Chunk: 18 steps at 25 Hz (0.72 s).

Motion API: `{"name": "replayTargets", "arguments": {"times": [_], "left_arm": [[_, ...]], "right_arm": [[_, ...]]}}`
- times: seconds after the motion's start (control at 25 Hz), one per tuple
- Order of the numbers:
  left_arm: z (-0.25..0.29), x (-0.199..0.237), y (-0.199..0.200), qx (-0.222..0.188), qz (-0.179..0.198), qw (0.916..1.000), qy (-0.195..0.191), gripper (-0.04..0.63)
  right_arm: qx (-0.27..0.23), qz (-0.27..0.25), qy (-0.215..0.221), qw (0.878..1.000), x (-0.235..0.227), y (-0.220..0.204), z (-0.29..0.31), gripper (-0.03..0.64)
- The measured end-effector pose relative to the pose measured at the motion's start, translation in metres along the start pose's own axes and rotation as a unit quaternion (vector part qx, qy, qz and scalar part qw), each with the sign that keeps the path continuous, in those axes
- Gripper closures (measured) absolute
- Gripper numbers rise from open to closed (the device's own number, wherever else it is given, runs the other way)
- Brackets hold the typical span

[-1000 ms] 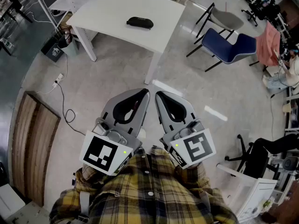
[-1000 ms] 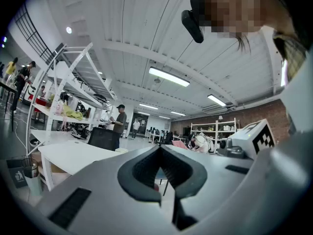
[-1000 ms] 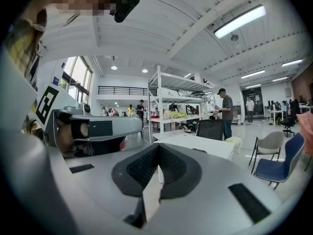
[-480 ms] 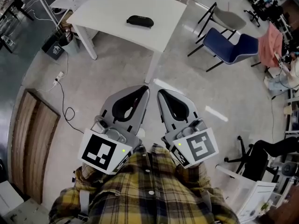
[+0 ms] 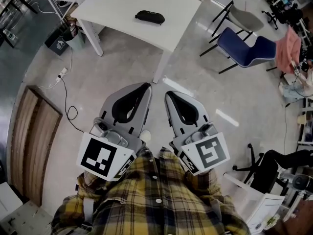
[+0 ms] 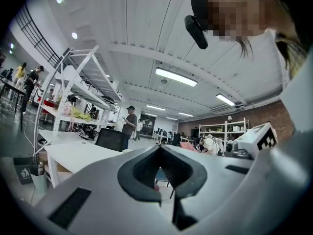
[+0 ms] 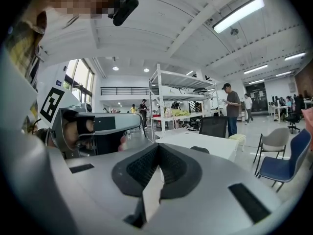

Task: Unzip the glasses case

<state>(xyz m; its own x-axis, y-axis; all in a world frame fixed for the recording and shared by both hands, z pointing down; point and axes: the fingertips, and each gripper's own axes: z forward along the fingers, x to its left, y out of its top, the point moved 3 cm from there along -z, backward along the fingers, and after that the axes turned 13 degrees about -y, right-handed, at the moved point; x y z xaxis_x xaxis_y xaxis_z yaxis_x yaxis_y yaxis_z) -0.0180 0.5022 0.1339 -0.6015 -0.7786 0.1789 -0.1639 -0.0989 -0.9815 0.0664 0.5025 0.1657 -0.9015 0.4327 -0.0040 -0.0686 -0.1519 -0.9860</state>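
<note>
Progress: 0 steps done, as far as I can judge. The glasses case (image 5: 149, 16) lies flat on the white counter (image 5: 112, 6), roughly mid-top and closer to the right-hand edge than to the left corner. It looks closed, but the zip is too small to read from here. Nothing is touching it. The person stands on the floor (image 5: 122, 72), well apart from the counter's near corner, so all of it is left: approach, pin the case with 1 pair of tongs, catch the zip pull with the other, run it round.

Left tongs (image 5: 146, 85): closed right down, pads meeting at the tip, nothing between them, touching nothing. Held out in front of the plaid shirt (image 5: 156, 199).

Right tongs (image 5: 167, 94): tips together too, empty, just beside the left pair and not touching it as far as I can tell. The right gripper view shows a dark lump on the counter top ahead, probably the case.
</note>
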Motion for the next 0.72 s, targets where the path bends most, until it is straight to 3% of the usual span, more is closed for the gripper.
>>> {"name": "replayTargets", "arguments": {"times": [0.32,0.72], "left_arm": [[0.017,0.061,0.002,0.008,-0.006,0.9999,-0.002,0.589],[0.031,0.181,0.03,0.013,0.0,0.9997,-0.021,0.589]], "right_arm": [[0.016,0.004,0.011,1.0,0.005,0.0,0.061,0.618],[0.013,-0.001,0.0,1.0,0.024,0.026,0.177,0.618]]}}
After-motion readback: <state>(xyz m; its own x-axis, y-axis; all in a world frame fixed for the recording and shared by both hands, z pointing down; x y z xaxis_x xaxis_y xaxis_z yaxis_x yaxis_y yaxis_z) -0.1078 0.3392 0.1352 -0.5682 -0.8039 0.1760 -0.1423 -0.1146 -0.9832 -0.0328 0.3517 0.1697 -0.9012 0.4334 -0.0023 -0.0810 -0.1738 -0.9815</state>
